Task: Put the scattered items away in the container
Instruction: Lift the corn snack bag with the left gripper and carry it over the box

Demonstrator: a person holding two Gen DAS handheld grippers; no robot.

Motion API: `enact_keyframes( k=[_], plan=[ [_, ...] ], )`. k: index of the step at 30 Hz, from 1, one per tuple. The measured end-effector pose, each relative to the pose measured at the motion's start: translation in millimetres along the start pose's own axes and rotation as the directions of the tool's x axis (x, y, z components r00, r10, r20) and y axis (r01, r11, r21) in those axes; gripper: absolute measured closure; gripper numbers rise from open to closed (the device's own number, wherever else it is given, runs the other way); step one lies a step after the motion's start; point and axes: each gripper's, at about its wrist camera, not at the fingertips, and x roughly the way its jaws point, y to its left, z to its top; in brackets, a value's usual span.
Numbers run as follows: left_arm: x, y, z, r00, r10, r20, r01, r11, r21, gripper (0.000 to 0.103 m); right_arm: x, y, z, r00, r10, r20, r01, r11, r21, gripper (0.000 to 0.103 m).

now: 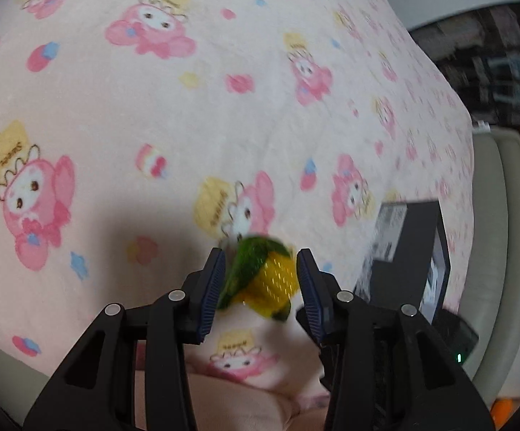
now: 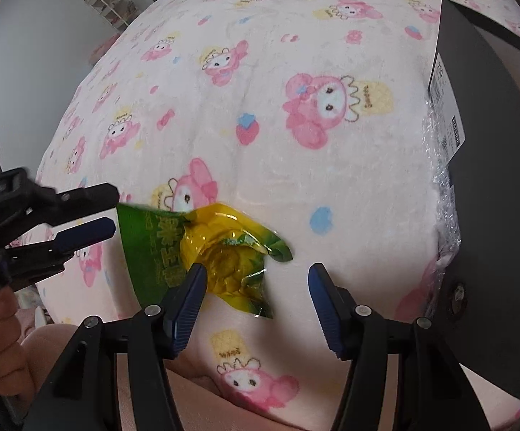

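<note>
One green-and-yellow snack packet [image 2: 202,251] lies on the blanket [image 2: 296,143]; both tools, left [image 1: 260,280] and right [image 2: 256,298], are held open, gripping nothing; a firm pinch is advised before lifting toward the black box [image 2: 493,215].

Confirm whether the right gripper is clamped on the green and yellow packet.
No: the right gripper stands open, with the packet lying on the blanket against only one pad.

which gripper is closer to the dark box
The right gripper. The dark box stands just beside its jaws, while the left gripper is away on the far side of the snack packet.
</note>
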Motion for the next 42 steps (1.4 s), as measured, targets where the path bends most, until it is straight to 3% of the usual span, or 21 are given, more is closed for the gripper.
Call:
enact_keyframes(
  k=[3, 7, 11, 15, 18, 25, 30, 35, 39, 42],
  plan=[
    [0.6, -2.5, -0.5, 0.999, 0.029, -0.023, -0.028, 0.999, 0.037, 0.057, 8.7, -1.4, 1.6, 1.000, -0.004, -0.021, 0.004, 1.000, -0.014, 0.047],
    [26.3, 4.7, 13.6, 0.990, 0.127, -0.062, -0.129, 0.991, -0.028, 0.055, 23.7, -3.1, 6.6, 0.999, 0.034, -0.036, -0.035, 0.999, -0.029, 0.045],
    [52.4, 7.4, 20.1, 0.981, 0.165, -0.104, -0.172, 0.983, -0.070, 0.077, 29.0, -8.5, 11.1, 0.992, 0.129, 0.013, -0.128, 0.992, -0.021, 0.041],
    [65.6, -7.2, 12.6, 0.981, 0.171, -0.086, -0.173, 0.985, -0.010, 0.090, 32.8, -12.8, 8.1, 0.977, 0.211, 0.036, -0.210, 0.977, -0.027, 0.042],
    [59.7, -17.6, 6.2, 0.982, 0.182, -0.050, -0.180, 0.982, 0.053, 0.093, 28.1, -16.9, 7.7, 0.966, 0.255, 0.047, -0.256, 0.967, -0.002, 0.048],
    [42.5, -12.1, -1.3, 0.992, 0.011, -0.127, -0.008, 1.000, 0.026, 0.093, -17.7, -13.8, 3.9, 0.966, 0.238, 0.102, -0.238, 0.971, -0.008, 0.049],
    [7.3, -42.1, -28.7, 0.994, -0.055, -0.096, 0.065, 0.992, 0.105, 0.093, -71.0, -11.9, 3.2, 0.959, 0.222, 0.174, -0.219, 0.975, -0.040, 0.049],
    [-16.3, -96.6, -45.9, 0.995, -0.083, -0.049, 0.092, 0.969, 0.228, 0.093, -116.6, -29.0, 3.8, 0.949, 0.214, 0.233, -0.201, 0.976, -0.079, 0.049],
    [-6.7, -145.9, -66.2, 0.991, -0.117, -0.070, 0.133, 0.941, 0.312, 0.093, -145.4, -59.9, 9.0, 0.945, 0.165, 0.281, -0.153, 0.986, -0.065, 0.049],
    [16.7, -174.9, -71.9, 0.978, -0.159, -0.134, 0.193, 0.934, 0.301, 0.094, -167.4, -94.3, 11.2, 0.927, 0.159, 0.340, -0.160, 0.987, -0.023, 0.049]
  ],
)
